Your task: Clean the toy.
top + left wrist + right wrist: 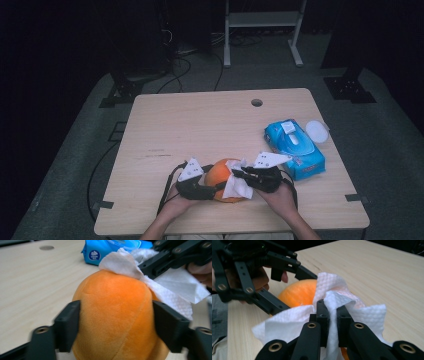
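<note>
Clearly, in the high view an orange plush ball (pixel 223 181) is seen near the table (pixel 200 120) edge at six o'clock, with the left gripper (pixel 214 188) at its nine o'clock and the right gripper (pixel 239 174) at its three o'clock, a blue wipes pack (pixel 295 148) lying further out at two o'clock. From the left gripper view, the ball (pixel 115 315) is clamped between both jaws, half spread around its width; this hold is best kept firm so that rubbing cannot roll it. Its longer axis is judged to run upright, the rounded top pointing to twelve o'clock. From the right gripper view, a white tissue (pixel 337 315) is pinched by nearly closed jaws and draped over the ball (pixel 298 293); short, light strokes are advised.
</note>
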`<state>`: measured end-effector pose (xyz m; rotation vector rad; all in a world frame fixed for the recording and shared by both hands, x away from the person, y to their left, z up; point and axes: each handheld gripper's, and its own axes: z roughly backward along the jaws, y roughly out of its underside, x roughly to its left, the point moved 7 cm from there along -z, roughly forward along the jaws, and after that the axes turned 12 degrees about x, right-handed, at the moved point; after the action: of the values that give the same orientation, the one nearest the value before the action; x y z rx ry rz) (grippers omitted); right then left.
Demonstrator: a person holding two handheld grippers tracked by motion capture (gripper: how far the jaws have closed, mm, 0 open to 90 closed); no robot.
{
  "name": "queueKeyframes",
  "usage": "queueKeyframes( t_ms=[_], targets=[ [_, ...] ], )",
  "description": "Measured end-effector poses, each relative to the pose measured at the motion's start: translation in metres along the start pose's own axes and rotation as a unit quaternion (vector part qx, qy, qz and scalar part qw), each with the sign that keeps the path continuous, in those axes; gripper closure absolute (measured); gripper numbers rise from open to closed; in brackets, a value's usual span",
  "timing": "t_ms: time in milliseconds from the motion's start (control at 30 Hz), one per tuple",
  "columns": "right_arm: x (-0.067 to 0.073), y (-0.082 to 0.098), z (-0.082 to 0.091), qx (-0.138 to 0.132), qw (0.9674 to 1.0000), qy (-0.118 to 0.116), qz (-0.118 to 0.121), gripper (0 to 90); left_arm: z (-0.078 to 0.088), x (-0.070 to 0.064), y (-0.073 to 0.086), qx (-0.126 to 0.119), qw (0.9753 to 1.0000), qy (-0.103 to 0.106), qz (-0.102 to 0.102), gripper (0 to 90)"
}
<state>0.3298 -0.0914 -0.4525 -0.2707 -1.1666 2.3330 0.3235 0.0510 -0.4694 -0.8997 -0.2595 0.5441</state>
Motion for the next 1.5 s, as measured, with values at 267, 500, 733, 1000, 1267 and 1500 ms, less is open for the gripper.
queueKeyframes(
  t_ms=[267, 500, 733, 1000, 1267, 1500],
  targets=[
    [0.012, -0.011, 0.004, -0.014, 0.9994, -0.014, 0.029, 83.5, 0.001, -0.013, -0.008, -0.014, 0.9979, -0.027, -0.056, 36.8],
    [-0.012, 0.007, 0.002, -0.003, 1.0000, -0.006, -0.007, 83.5, -0.007, 0.007, 0.001, -0.001, 0.9985, 0.024, 0.050, 8.6],
    [-0.006, 0.002, 0.003, -0.005, 1.0000, 0.007, 0.003, 83.3, -0.005, 0.003, 0.001, 0.005, 0.9993, 0.018, 0.032, 29.4],
    [-0.001, -0.014, 0.017, -0.044, 0.9988, 0.007, 0.022, 82.8, 0.004, -0.013, -0.016, -0.028, 0.9930, -0.081, -0.081, 34.9],
    [-0.012, 0.003, 0.008, -0.014, 0.9999, 0.004, 0.007, 83.2, 0.000, 0.008, -0.006, -0.015, 0.9990, 0.000, 0.042, 10.9],
    [0.011, -0.013, 0.011, -0.025, 0.9991, -0.008, 0.034, 83.1, -0.001, -0.007, -0.007, -0.011, 0.9992, -0.023, -0.031, 32.6]
  ],
)
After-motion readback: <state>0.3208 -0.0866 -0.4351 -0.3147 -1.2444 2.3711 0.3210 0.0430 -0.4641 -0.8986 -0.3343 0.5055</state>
